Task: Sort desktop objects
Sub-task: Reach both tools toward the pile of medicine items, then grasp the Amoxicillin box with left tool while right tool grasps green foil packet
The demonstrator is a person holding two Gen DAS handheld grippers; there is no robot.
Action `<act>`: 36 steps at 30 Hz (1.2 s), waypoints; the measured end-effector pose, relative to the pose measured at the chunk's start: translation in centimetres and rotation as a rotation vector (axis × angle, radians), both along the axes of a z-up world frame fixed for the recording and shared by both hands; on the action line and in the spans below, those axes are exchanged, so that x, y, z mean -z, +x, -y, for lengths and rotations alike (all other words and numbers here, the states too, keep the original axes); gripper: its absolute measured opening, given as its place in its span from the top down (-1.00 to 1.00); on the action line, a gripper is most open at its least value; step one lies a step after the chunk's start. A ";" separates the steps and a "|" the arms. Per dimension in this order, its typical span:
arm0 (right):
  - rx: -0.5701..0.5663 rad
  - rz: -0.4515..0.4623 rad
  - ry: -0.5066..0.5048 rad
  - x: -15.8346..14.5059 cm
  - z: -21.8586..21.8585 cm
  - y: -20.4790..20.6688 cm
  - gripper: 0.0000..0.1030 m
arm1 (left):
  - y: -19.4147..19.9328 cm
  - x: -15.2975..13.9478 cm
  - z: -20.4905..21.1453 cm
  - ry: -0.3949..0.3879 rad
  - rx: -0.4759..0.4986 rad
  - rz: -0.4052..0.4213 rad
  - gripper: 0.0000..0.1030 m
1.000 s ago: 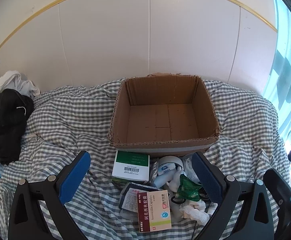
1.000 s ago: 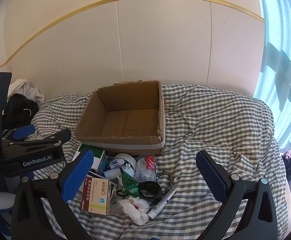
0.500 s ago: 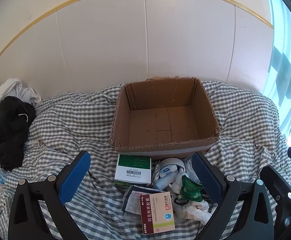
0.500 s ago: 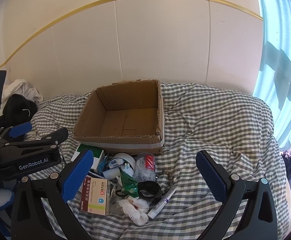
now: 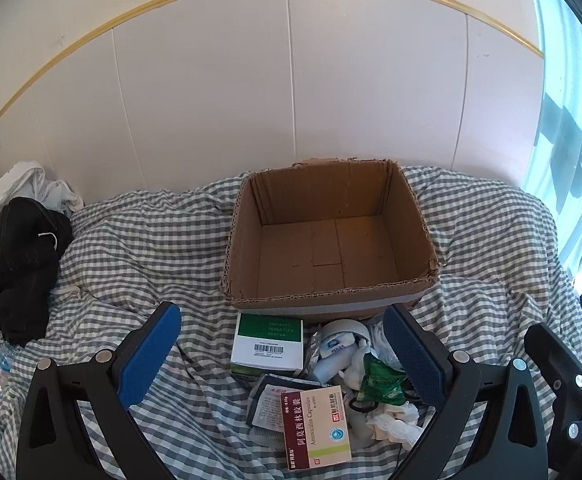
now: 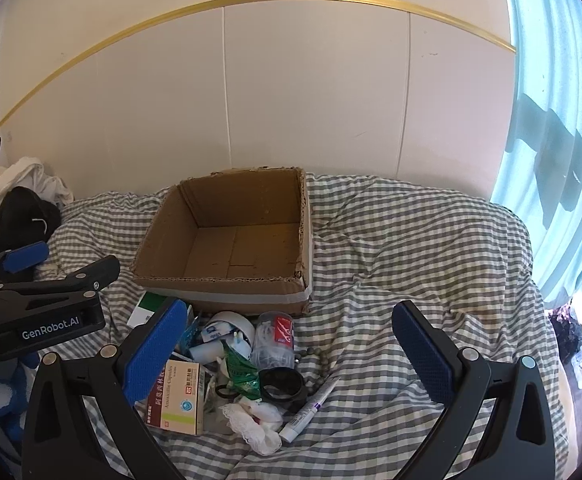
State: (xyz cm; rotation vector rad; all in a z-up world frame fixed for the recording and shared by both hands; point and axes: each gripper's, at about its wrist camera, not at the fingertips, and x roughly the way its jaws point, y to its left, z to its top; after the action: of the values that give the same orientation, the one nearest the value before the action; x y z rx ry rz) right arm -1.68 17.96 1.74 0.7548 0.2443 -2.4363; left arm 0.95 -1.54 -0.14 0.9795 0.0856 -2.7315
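From the left wrist view, the left gripper (image 5: 283,354) hangs wide open and holds nothing above a heap of small items on the checked bedcover (image 5: 131,248), just in front of the empty cardboard box (image 5: 327,300). A green-and-white carton (image 5: 267,340) lies nearest the box, and a red medicine box (image 5: 318,428) lies closer to the camera. Sorting looks barely begun; the next move probably calls for lowering onto one item and closing on it. The things under the right finger are crowded and hard to identify. From the right wrist view, the right gripper (image 6: 287,354) is likewise spread wide and empty over the same heap, where a toothpaste tube (image 6: 311,410), a black ring (image 6: 281,384) and a clear jar (image 6: 275,338) show; the green carton is mostly hidden behind its left finger.
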 end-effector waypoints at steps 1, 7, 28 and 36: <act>-0.006 0.005 0.000 0.1 0.0 0.1 -1.00 | 0.0 0.0 0.0 0.000 0.000 0.000 -1.00; -0.016 0.017 -0.005 0.3 -0.1 -0.1 -1.00 | 0.0 0.1 0.3 0.001 -0.005 -0.003 -1.00; -0.083 0.177 0.077 7.9 1.4 -4.6 -0.77 | -0.4 10.7 0.2 0.045 0.005 0.246 -1.00; -0.189 0.244 0.122 11.6 4.0 -4.8 -0.54 | -1.6 15.0 -1.6 0.128 0.031 0.383 -1.00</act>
State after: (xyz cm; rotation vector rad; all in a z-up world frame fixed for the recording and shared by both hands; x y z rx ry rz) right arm -6.50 14.00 -9.81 1.0247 0.3544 -2.1434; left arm -0.68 0.01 -15.17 1.5311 0.1801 -2.5367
